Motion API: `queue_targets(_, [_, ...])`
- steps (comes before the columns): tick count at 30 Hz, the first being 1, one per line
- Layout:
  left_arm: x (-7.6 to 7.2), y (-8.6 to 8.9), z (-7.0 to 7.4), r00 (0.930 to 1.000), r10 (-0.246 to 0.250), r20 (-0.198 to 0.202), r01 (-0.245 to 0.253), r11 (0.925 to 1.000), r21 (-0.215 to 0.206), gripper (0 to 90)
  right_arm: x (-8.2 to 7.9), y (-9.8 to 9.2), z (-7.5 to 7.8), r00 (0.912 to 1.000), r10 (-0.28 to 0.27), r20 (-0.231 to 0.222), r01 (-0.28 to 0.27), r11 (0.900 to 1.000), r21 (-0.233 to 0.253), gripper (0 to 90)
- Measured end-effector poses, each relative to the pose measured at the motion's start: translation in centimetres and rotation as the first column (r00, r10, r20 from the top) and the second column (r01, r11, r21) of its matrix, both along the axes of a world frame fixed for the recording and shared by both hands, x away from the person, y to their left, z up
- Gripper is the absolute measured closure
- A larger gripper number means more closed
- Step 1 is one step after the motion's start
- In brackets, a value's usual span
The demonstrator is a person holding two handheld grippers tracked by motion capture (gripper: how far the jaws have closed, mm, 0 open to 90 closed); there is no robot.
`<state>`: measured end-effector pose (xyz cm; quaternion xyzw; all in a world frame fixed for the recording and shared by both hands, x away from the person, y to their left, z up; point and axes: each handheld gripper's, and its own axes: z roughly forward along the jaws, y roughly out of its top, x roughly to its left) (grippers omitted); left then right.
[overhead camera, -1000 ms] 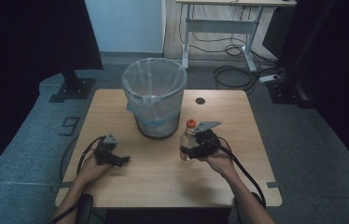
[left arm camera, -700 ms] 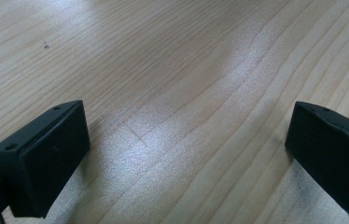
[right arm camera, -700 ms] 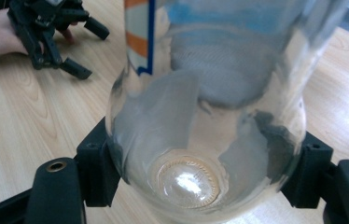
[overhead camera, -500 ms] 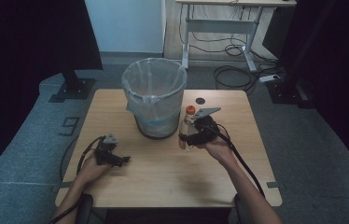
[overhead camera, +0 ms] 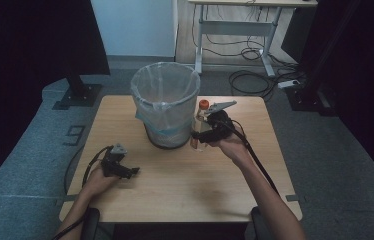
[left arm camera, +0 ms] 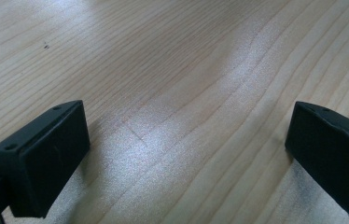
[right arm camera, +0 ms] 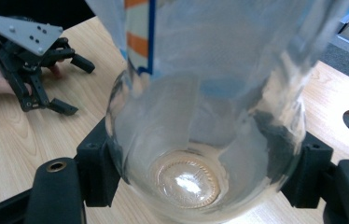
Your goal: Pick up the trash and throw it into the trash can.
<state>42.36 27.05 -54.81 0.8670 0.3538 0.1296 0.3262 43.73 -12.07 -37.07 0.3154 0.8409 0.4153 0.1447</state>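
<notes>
**Bottle held beside the bin, ready to go over the rim**

Starting at the left: the left gripper (overhead camera: 123,170) rests low near the near-left corner of the table (overhead camera: 185,185), its jaws spread wide over bare wood with nothing between them (the left gripper view shows the grain running straight through the gap). It should stay parked there, well apart from the work.

In the middle stands the waste bin (overhead camera: 165,107), lined with a clear bag and set toward the far edge. Just to its right, the right gripper (overhead camera: 201,135) is clamped on a clear plastic bottle (overhead camera: 201,122) with an orange cap, the jaws pressing its lower body from both sides; the bottle is roughly upright and close beside the bin's wall.

To do this step well, I judge the bottle needs raising until its base clears the rim, then carrying leftward over the opening before the jaws part. Releasing too early risks it striking the rim and tumbling onto the table (the bag's edge looks loose).
</notes>
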Motion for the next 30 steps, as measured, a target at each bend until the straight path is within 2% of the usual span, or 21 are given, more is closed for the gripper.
queue_targets(10, [0.0,0.0,0.0,1.0,-0.002,0.001,0.002,1.0,-0.001,0.0,1.2,-0.4,1.9,0.9996,-0.026,0.009,0.026,1.0,0.005,27.4])
queue_targets(21, [0.0,0.0,0.0,1.0,-0.002,0.0,0.002,1.0,-0.003,0.0,2.7,-0.3,4.9,0.9987,-0.048,0.016,0.048,0.999,0.002,27.4])
queue_targets(22, [0.0,0.0,0.0,1.0,-0.002,0.0,0.002,1.0,-0.003,0.0,2.9,-0.3,5.5,0.9986,-0.05,0.018,0.049,0.999,0.007,27.4])
queue_targets(26, [0.0,0.0,0.0,1.0,-0.002,0.001,0.002,1.0,-0.002,0.0,3.3,-0.2,6.5,0.9985,-0.052,0.017,0.052,0.998,0.02,27.4])
queue_targets(30, [0.0,0.0,0.0,1.0,-0.003,0.001,0.003,1.0,-0.002,0.0,3.8,0.0,8.1,0.9983,-0.054,0.023,0.053,0.998,0.026,27.4])
